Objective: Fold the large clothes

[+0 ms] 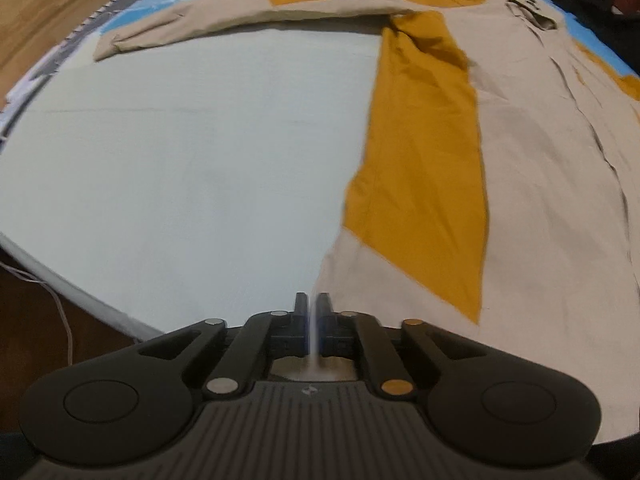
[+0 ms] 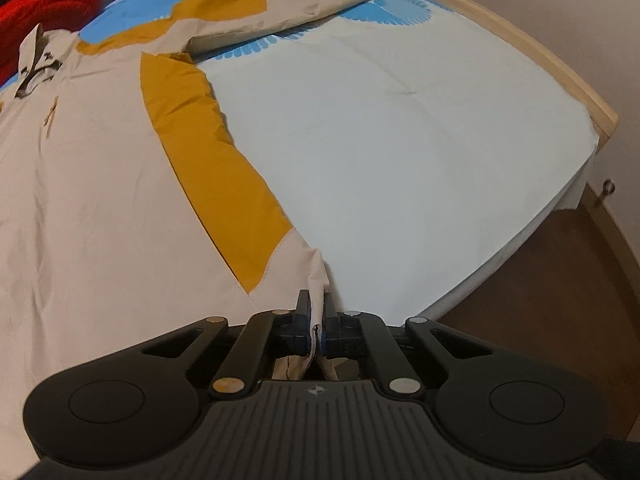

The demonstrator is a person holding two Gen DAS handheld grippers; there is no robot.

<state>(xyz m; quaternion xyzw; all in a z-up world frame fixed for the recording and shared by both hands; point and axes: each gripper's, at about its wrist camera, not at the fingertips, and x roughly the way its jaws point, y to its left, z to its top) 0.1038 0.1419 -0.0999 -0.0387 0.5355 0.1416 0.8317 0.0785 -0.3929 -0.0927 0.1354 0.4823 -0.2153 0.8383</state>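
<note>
My jacket (image 1: pixel 540 168) lies flat on the bed (image 1: pixel 180 152), long axis running away from me, collar at the far end. Both tools, left (image 1: pixel 313 303) and right (image 2: pixel 316 302), are clenched on its near hem corners.

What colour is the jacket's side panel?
Mustard yellow side panel on the beige jacket; clearest in right wrist view.

No readable text, brand, number or label shows anywhere; a small emblem on each gripper body is wordless.
</note>
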